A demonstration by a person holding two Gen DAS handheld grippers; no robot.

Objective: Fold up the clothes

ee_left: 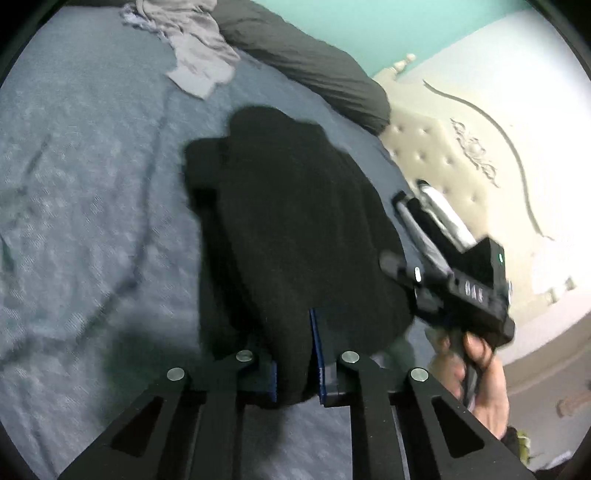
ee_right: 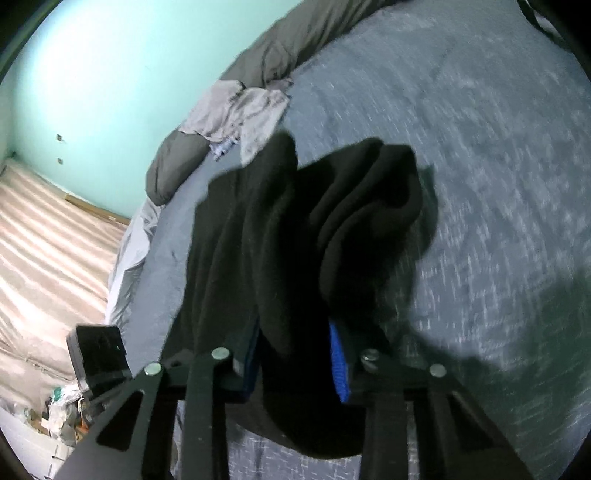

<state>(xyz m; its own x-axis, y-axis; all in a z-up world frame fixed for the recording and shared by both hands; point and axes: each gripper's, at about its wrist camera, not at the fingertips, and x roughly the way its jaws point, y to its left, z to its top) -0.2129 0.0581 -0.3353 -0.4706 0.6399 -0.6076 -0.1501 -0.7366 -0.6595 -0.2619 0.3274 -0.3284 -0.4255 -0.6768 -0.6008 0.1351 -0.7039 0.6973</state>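
Jaws of both grippers, left and right, pinch black garment over bed; only left view shows headboard

The garment lies on the bed, its near edge between the left gripper's fingers. Behind it a shirt rests against the duvet.

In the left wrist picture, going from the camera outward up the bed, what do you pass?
Left gripper pinching the black garment → light grey clothes heaped on the blue-grey bedcover → dark grey duvet roll → turquoise wall.
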